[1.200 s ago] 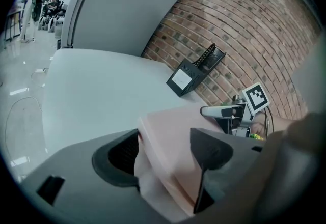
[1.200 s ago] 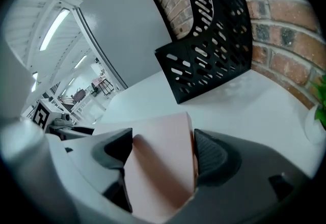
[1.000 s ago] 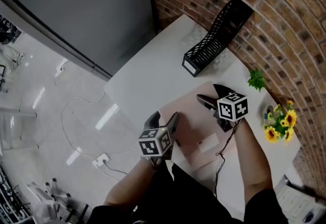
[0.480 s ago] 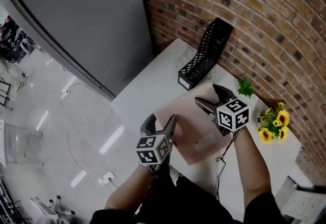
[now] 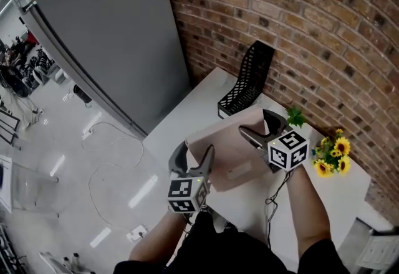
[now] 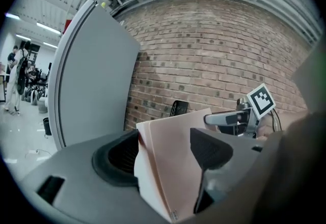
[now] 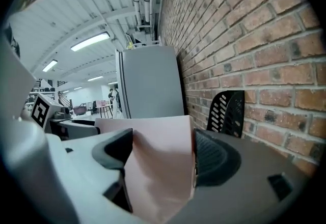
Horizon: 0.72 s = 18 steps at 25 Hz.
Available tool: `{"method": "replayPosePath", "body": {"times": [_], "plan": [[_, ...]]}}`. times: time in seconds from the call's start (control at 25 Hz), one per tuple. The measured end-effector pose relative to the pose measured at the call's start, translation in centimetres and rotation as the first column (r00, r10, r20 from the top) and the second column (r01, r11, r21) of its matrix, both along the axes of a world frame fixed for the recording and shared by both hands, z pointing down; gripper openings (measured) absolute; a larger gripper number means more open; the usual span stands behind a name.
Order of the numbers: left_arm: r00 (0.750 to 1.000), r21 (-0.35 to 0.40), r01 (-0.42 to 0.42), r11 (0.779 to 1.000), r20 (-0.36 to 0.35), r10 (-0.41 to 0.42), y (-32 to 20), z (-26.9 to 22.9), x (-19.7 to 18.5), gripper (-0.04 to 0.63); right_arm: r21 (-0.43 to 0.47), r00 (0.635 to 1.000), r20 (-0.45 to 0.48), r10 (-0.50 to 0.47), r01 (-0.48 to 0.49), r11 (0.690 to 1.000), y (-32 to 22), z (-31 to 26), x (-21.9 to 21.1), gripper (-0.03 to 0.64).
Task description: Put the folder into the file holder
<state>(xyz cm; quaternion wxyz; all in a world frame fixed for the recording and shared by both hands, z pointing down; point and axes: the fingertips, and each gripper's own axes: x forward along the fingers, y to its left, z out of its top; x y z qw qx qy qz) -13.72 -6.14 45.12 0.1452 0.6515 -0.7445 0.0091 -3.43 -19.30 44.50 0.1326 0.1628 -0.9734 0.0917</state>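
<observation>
**Folder raised off the desk, held on edge by both grippers**

Since a second ago the folder (image 5: 232,149) has come up from lying flat on the desk (image 5: 198,103) and now hangs above its middle, short of the file holder (image 5: 248,77) at the far corner by the brick wall (image 5: 324,30). The left gripper (image 5: 194,153) pinches its near-left edge; the right gripper (image 5: 262,129) pinches the far-right edge, where the sheet buckles slightly. It looks light, thin and floppy, so grips near opposite edges, kept taut, should steer it best into the slot.
</observation>
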Motion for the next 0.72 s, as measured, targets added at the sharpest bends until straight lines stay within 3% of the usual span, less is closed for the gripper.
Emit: {"method": "replayPosePath", "body": {"times": [0.16, 0.72], "plan": [[0.998, 0.031, -0.014, 0.999, 0.060, 0.012, 0.9, -1.6, 0.6, 0.307, 0.026, 0.999, 0.031, -0.011, 0.010, 1.000, 0.7, -1.2, 0.5, 0.382], [0.991, 0.061, -0.059, 0.996, 0.122, 0.051, 3.0, -2.8, 3.1, 0.307, 0.034, 0.998, 0.047, -0.048, 0.047, 0.998, 2.2, -1.4, 2.8, 0.383]]}}
